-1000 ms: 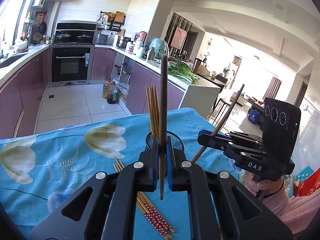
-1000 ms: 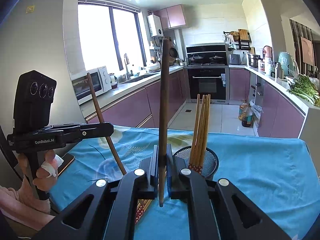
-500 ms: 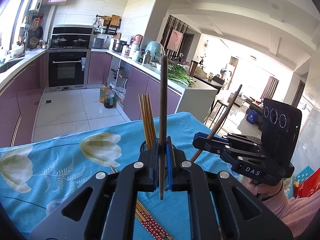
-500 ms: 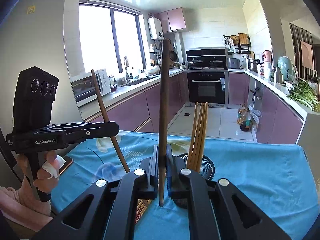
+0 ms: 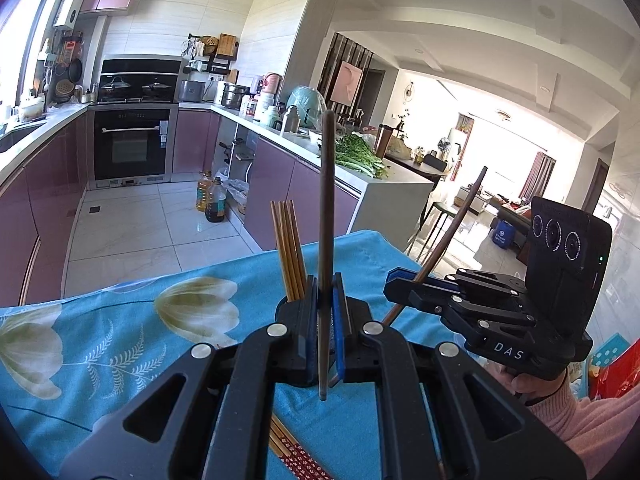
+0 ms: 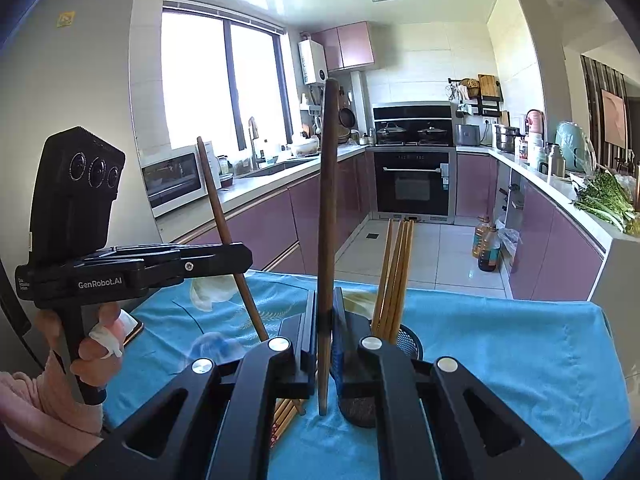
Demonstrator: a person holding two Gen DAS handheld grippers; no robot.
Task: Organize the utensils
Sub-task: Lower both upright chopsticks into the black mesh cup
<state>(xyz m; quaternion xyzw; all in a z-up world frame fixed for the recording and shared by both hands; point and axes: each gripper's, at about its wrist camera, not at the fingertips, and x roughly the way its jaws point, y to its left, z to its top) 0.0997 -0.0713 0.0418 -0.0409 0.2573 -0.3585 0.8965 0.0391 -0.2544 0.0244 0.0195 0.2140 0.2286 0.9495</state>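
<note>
Chopsticks [image 6: 394, 276] in mesh holder [image 6: 408, 342], right view only, microwave [image 6: 172, 178]

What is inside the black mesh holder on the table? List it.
A bunch of light wooden chopsticks stands upright in the mesh holder. Their lower ends and the holder's bottom are covered by the right claw.

On the bench [image 5: 120, 344] a mesh holder [image 6: 408, 342] stands toward the far edge, with a bundle of chopsticks [image 6: 394, 276] upright in it. Near the holder, more chopsticks [image 5: 296, 456] lie flat on the bench. Each claw bears 1 stick upright: the left claw [image 5: 324, 336] just near of the holder, the right claw [image 5: 394, 280] to its right, probably level with it.
</note>
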